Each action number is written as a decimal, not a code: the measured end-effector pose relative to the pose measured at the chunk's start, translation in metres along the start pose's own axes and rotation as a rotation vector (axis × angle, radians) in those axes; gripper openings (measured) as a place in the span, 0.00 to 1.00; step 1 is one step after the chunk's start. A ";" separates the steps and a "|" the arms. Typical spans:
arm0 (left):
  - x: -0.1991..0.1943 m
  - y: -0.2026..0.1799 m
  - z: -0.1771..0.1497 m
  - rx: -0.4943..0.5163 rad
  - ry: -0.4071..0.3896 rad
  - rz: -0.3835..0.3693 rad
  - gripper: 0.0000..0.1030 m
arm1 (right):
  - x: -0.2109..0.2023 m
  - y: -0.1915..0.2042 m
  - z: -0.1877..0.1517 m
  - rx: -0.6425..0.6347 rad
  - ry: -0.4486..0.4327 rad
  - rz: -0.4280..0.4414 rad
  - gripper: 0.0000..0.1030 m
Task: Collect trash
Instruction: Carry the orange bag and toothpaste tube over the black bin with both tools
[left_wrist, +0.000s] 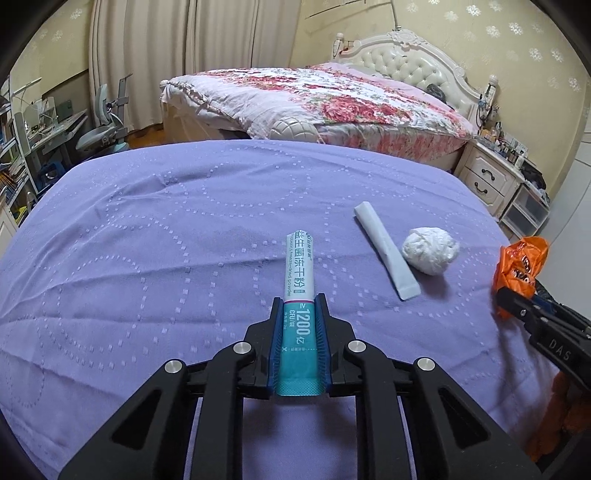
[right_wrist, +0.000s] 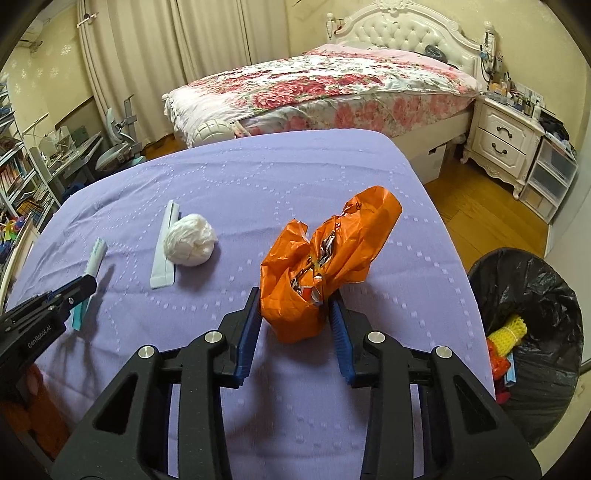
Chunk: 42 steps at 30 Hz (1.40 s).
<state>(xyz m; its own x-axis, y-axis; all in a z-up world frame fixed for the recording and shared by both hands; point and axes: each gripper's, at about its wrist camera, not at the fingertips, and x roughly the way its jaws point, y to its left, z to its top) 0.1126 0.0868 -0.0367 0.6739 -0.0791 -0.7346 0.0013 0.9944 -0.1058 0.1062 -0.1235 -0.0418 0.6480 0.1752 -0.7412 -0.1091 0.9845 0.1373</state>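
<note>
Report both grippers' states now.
Left gripper: closed on the teal sachet.
Right gripper: closed on the orange wrapper.

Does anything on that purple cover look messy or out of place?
Only the trash itself: a crumpled white tissue ball lies against a pale flat sachet on the purple cover. The left gripper clamps a teal probiotic stick; the right gripper holds a crumpled orange wrapper. Nothing is spilled.

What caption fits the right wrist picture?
Right gripper clamps an orange wrapper over the purple cloth, bin nearby.
</note>
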 end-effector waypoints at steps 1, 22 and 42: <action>-0.004 -0.003 -0.002 0.001 -0.006 -0.005 0.17 | -0.003 -0.002 -0.003 0.000 -0.002 0.000 0.34; -0.050 -0.102 -0.041 0.151 -0.089 -0.070 0.17 | -0.078 -0.055 -0.061 0.053 -0.066 -0.085 0.34; -0.035 -0.223 -0.031 0.324 -0.117 -0.202 0.17 | -0.104 -0.153 -0.073 0.195 -0.115 -0.244 0.34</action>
<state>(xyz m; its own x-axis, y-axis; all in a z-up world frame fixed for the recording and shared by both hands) 0.0661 -0.1342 -0.0085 0.7157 -0.2855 -0.6373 0.3629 0.9318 -0.0098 0.0006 -0.2920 -0.0330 0.7191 -0.0783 -0.6904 0.1990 0.9752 0.0967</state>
